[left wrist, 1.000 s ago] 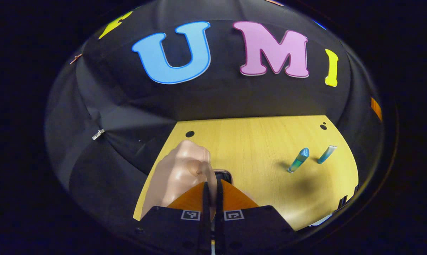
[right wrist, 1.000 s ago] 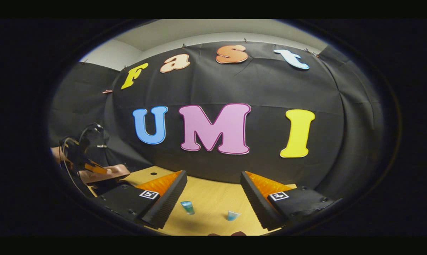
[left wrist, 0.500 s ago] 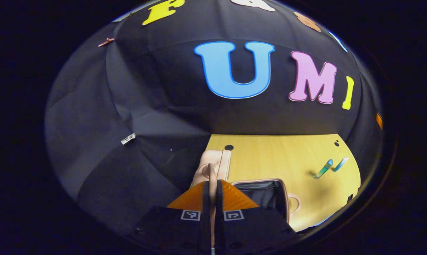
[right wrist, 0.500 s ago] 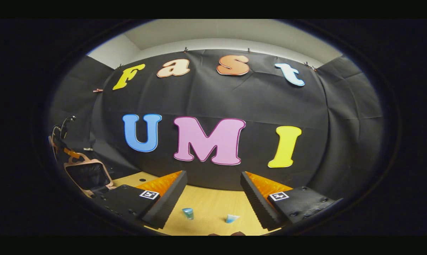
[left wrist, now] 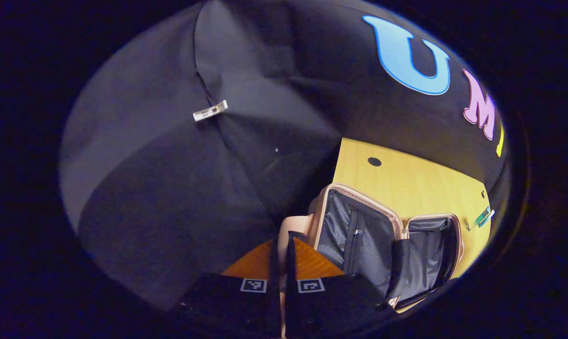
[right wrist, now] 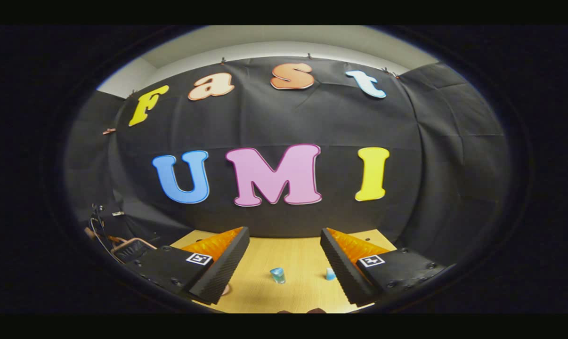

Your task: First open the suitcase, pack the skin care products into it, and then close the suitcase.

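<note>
A small pink suitcase lies open on the wooden table, both halves showing black lining. My left gripper is shut on the pink rim of the left half, at its outer edge. Two blue-green skin care tubes lie farther off, past the right half. In the right gripper view the same tubes sit between the fingers: one tube in the middle, the other tube by the right finger. My right gripper hangs open above the table, nothing in it. The suitcase shows far left.
The black cloth wall stands close behind the table's far edge and left side. Round holes mark the tabletop near its corners. Bare wood lies between the tubes and the wall.
My left gripper has swung the lid up and over to the left, so the suitcase now lies fully open. The right gripper stayed open and shifted slightly; the tubes sit more to the right.
</note>
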The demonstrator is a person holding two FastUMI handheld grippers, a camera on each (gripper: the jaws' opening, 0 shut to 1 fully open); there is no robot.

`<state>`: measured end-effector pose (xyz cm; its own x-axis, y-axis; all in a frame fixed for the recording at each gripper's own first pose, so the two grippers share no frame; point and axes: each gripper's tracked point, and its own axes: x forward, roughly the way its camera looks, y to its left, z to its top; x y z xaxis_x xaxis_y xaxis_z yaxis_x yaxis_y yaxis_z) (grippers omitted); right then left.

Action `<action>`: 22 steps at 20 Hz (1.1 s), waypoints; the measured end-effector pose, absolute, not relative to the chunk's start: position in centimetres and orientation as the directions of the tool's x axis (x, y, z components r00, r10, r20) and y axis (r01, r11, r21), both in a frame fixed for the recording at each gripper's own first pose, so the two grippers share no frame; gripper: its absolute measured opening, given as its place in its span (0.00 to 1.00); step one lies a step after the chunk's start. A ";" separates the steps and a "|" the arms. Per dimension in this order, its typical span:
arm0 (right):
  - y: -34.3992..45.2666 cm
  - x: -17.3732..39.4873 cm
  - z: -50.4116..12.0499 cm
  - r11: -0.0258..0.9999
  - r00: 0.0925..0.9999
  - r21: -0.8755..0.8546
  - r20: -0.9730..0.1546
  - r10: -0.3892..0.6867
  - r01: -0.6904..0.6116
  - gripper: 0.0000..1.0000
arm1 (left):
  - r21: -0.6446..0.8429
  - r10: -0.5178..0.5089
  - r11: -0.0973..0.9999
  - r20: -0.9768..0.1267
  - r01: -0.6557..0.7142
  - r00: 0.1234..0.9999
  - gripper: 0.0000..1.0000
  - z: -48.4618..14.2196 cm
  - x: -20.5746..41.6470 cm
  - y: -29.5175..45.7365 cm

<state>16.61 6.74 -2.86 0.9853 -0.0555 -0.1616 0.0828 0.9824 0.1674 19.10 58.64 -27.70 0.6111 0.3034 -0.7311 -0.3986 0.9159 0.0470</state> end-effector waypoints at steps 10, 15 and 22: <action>4.9 12.7 -3.1 0.966 0.961 0.181 -0.240 -0.138 0.184 0.96 | 0.079 0.340 0.896 -0.757 -0.438 0.558 0.17 -35.9 19.8 60.7; 4.1 11.3 -2.7 0.966 0.964 0.165 -0.212 -0.160 0.197 0.97 | 0.025 0.372 0.894 -0.600 -0.448 0.708 0.61 -30.4 19.7 59.8; 3.5 10.8 -3.0 0.969 0.967 0.125 -0.171 -0.189 0.212 1.00 | 0.033 0.436 0.898 -0.209 -0.439 0.875 0.97 -13.6 17.2 52.8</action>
